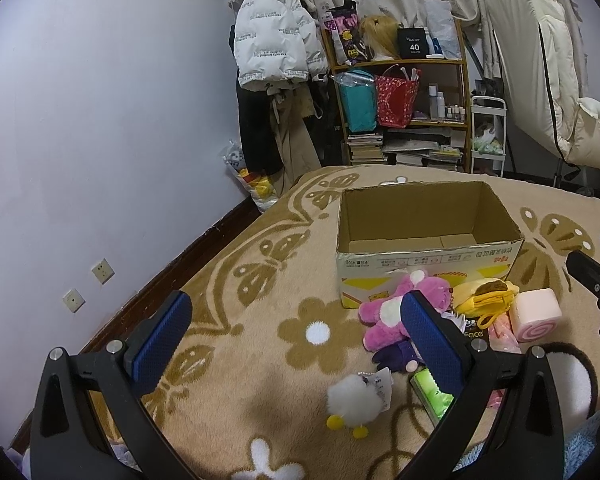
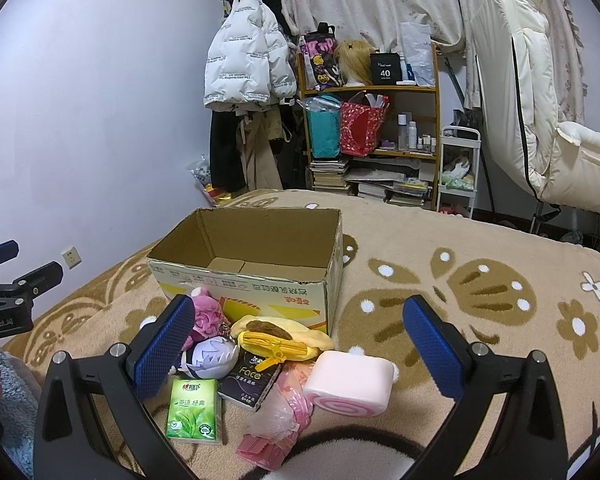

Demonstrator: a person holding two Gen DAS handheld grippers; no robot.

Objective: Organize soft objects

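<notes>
Hovering above a beige flowered blanket, both claws gape wide and hold nothing. Beyond the right claw stands an empty brown cardboard box. Between its fingers lie a pink swirl-ended foam roll, a yellow plush pouch and a green tissue packet. Ahead of the left claw sits a fluffy white chick toy, beside a pink plush animal. All look light and squashy; pinching each across its plump middle seems safest.

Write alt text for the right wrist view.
An open claw hovers over soft items heaped on a beige butterfly-patterned blanket: pink swirl-roll squishy, green tissue pack, yellow pouch, purple-haired plush doll. Behind them stands an open, empty cardboard box.
</notes>
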